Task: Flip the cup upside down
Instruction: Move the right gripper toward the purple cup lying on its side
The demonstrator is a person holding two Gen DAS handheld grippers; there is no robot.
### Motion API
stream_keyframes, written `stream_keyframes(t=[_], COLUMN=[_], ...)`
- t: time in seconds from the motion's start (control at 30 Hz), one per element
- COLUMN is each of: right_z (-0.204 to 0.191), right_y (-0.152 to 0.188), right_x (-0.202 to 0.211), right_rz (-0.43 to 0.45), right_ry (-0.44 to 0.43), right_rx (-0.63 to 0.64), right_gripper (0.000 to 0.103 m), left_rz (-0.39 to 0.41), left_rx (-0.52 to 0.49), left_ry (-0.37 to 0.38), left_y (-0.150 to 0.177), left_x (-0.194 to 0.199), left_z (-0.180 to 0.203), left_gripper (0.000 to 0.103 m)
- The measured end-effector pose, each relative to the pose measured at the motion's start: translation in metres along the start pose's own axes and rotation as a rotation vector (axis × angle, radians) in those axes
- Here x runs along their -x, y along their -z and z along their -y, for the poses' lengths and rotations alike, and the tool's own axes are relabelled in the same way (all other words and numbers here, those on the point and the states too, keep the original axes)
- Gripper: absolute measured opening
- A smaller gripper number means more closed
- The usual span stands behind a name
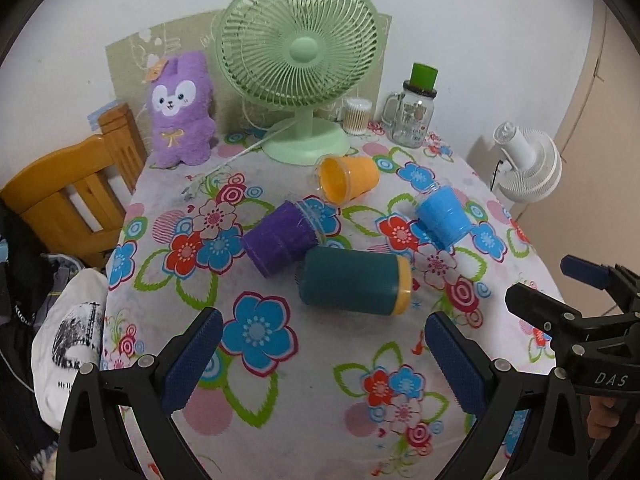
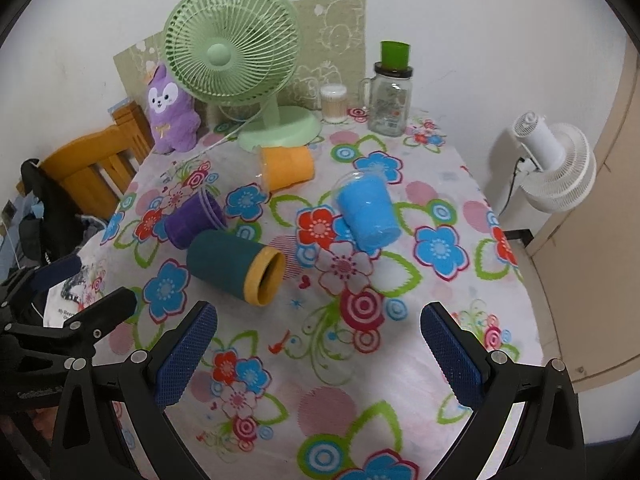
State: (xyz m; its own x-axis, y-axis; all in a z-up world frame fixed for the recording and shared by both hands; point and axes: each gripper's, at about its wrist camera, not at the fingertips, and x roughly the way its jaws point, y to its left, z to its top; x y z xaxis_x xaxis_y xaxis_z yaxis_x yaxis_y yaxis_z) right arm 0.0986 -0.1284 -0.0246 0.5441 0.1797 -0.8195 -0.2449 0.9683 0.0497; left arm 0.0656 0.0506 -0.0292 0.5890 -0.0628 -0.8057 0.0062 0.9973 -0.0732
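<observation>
Several cups lie on their sides on the flowered tablecloth [image 1: 280, 420]. A dark teal cup with a yellow rim [image 1: 354, 286] [image 2: 232, 266] lies nearest, mouth to the right. A purple cup [image 1: 278, 238] [image 2: 192, 220] lies behind it at the left. An orange cup [image 1: 348, 178] [image 2: 286, 166] lies further back. A blue cup [image 1: 442, 216] [image 2: 368, 212] lies at the right. My left gripper [image 1: 324, 334] is open and empty, just in front of the teal cup. My right gripper [image 2: 318, 330] is open and empty, in front of the teal and blue cups.
A green desk fan [image 1: 298, 60] [image 2: 232, 56], a purple plush toy [image 1: 180, 112], a cotton-swab jar [image 1: 356, 116] and a glass mug jar with a green cap [image 1: 414, 114] stand at the back. A wooden chair [image 1: 76, 196] is left; a white fan [image 2: 556, 164] is right.
</observation>
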Motion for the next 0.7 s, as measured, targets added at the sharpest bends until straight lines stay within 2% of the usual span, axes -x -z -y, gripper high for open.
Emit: stream_keyframes(t=[0.33, 0.53, 0.7], right_z=[-0.002, -0.001, 0.001], right_y=[-0.02, -0.035, -0.045], right_x=[-0.043, -0.07, -0.086], right_rz=[-0.042, -0.062, -0.067], right_ry=[0.016, -0.018, -0.056], right_rx=[-0.005, 0.043, 0.054], right_gripper=[0.103, 0.103, 0.103], left_rz=[-0.048, -0.069, -0.061], left_rx=[0.012, 0.076, 0.06], left_ry=[0.017, -0.003, -0.035], left_y=[-0.015, -0.025, -0.039], left_x=[-0.048, -0.07, -0.089], left_z=[-0.013, -0.019, -0.02], left_gripper=[0.102, 0.102, 0.102])
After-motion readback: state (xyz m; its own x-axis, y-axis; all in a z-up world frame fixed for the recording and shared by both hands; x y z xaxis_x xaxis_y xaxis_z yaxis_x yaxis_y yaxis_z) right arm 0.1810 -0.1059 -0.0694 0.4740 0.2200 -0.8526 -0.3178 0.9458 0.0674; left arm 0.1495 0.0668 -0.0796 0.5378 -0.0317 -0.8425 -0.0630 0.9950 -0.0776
